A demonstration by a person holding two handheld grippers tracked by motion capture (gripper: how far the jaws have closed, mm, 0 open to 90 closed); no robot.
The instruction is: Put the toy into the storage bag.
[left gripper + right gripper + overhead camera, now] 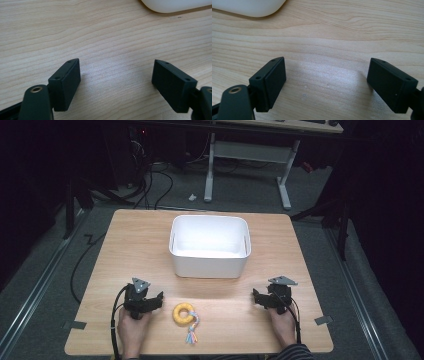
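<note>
— Toy ring (183,313) with its pastel tassel lies on the table (130,240) just beside the left gripper (156,298); both sets of fingers stand wide, holding nothing.

— Risk?

— I'd judge a pinch on the tassel alone could let it swing or slip. The right gripper (255,296) rests well apart.

— Surroundings?

— Pale wood grain, white bin (210,265) farther back, dark room, cables on the floor.

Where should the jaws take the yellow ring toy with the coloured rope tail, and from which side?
Probably best on the yellow ring toy itself, across its left rim, coming from above with the left gripper: it lies flat and the hole admits one jaw.
</note>
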